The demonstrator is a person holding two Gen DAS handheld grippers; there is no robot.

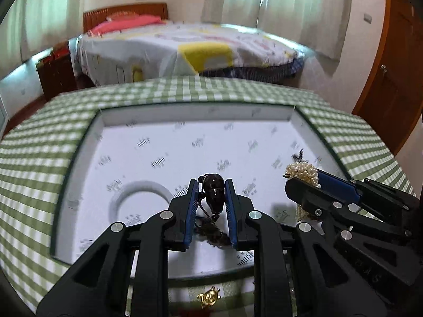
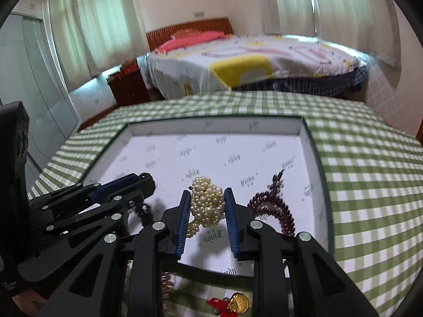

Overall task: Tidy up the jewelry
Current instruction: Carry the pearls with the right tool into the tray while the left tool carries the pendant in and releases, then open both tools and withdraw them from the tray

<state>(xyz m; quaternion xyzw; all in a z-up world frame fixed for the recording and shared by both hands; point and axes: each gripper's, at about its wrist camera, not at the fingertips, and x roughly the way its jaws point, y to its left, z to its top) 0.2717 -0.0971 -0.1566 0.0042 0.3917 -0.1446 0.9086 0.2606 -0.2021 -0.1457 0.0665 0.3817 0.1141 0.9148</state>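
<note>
Midway, by the look. Left tongs [image 1: 211, 206] clamped on dark pendant [image 1: 215, 194], right tongs [image 2: 207, 212] clamped on pearls [image 2: 207, 204], both over box [image 2: 211, 128]. Garnet beads [image 2: 275, 207] already inside, right of pearls. Gold charm [image 1: 210, 297] waiting outside, behind left tongs.

Soft daylight through curtains [image 2: 87, 26]; motion blur throughout, strong fisheye bending at edges.
</note>
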